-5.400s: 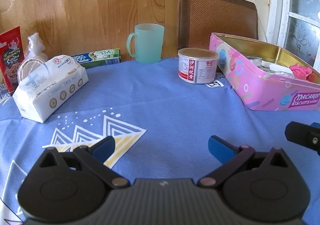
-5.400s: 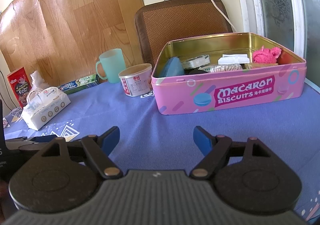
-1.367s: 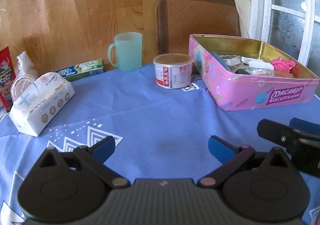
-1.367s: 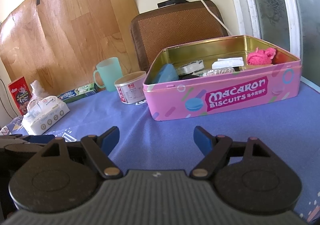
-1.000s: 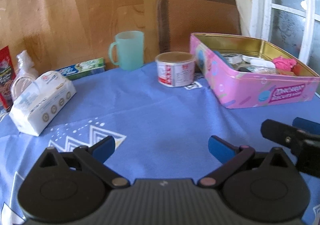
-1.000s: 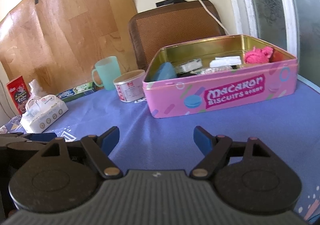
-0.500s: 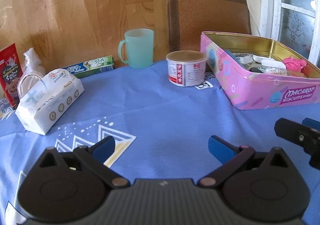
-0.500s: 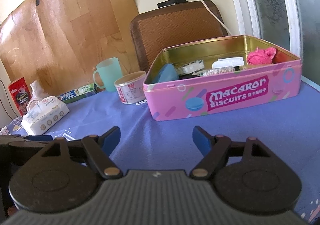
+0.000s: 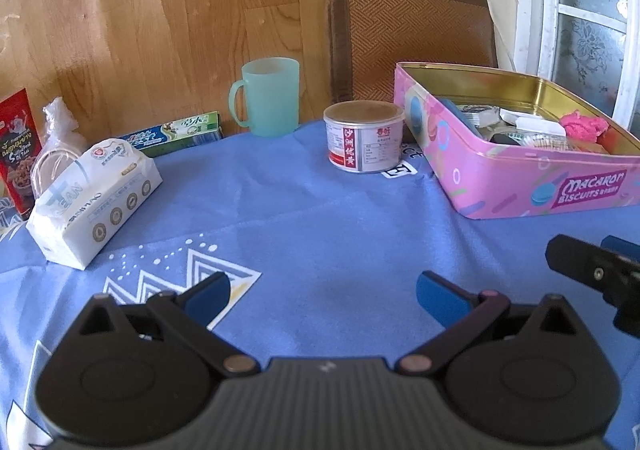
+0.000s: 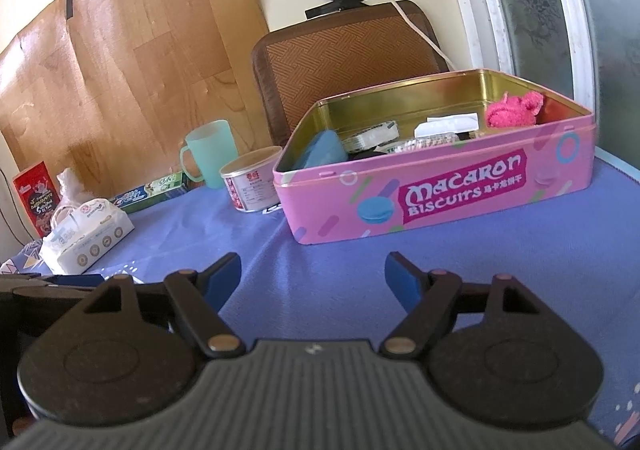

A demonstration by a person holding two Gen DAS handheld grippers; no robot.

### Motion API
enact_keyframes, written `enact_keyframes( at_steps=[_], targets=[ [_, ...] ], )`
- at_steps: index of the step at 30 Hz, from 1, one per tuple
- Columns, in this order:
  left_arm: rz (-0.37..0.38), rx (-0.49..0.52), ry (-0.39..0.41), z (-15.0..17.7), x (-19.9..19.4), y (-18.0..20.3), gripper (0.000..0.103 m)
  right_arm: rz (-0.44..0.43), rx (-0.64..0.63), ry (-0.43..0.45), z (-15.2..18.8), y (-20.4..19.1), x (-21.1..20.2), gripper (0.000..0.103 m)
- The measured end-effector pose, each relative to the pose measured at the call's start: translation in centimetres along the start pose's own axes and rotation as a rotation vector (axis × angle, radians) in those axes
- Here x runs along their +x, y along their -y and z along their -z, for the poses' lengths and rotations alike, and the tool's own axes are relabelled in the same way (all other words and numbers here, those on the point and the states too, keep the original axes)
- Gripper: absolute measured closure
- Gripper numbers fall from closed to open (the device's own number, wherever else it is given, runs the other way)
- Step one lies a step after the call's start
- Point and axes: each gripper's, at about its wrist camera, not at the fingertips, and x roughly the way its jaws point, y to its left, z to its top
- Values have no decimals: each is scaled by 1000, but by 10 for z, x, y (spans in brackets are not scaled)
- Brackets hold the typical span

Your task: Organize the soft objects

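Blue tablecloth w/ white-yellow zigzag print under left claw; claw black, blue pads. Ahead-right: pink tin, gold inside, white "Macaron Biscuits" lettering, pink fluffy cloth in far corner. Ahead: mint-green mug, red-white can. Ahead-left: white tissue pack, red snack packet.

On the tabletop, left wrist view: tissue pack at frame left, snack packet at the left edge behind it. Toothpaste box and mug stand behind, centre-left. Can at centre, just left of the biscuit tin at right. Fluffy cloth lies in the tin's right end. Chair stands behind the tin.
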Motion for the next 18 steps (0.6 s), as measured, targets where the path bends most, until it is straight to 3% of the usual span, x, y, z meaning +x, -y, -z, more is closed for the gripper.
enact_keyframes(
  at_steps=[18],
  targets=[
    [4, -28, 14, 2, -3, -14, 0, 0, -30, 15, -3, -9, -3, 22]
  ],
)
